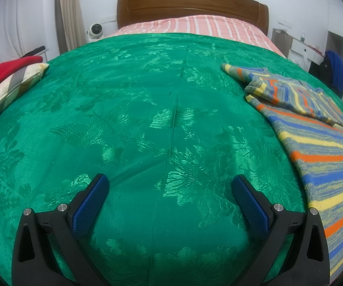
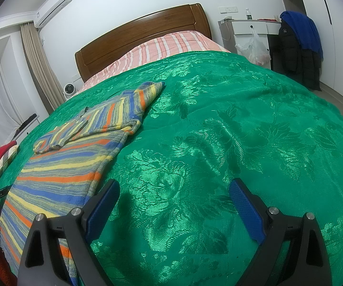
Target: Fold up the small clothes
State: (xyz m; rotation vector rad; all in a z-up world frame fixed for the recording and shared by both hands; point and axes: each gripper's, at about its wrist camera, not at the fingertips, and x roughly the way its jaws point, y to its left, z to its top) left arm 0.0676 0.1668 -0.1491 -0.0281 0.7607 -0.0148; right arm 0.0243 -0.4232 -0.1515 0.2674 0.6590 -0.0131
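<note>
A small striped knit sweater (image 1: 314, 128) in blue, yellow, orange and grey lies flat on the green bedspread (image 1: 147, 119), with one sleeve folded over its body. In the left wrist view it is at the right; in the right wrist view the sweater (image 2: 76, 152) is at the left. My left gripper (image 1: 170, 183) is open and empty above bare bedspread, left of the sweater. My right gripper (image 2: 174, 188) is open and empty above the bedspread (image 2: 243, 131), its left finger (image 2: 102, 207) at the sweater's right edge.
A striped cushion (image 1: 9, 88) with a red garment (image 1: 2, 71) on it lies at the bed's left edge. A wooden headboard (image 1: 193, 7) and pink striped sheet (image 1: 195, 28) are at the far end. A desk with a hung dark jacket (image 2: 297, 47) stands to the right.
</note>
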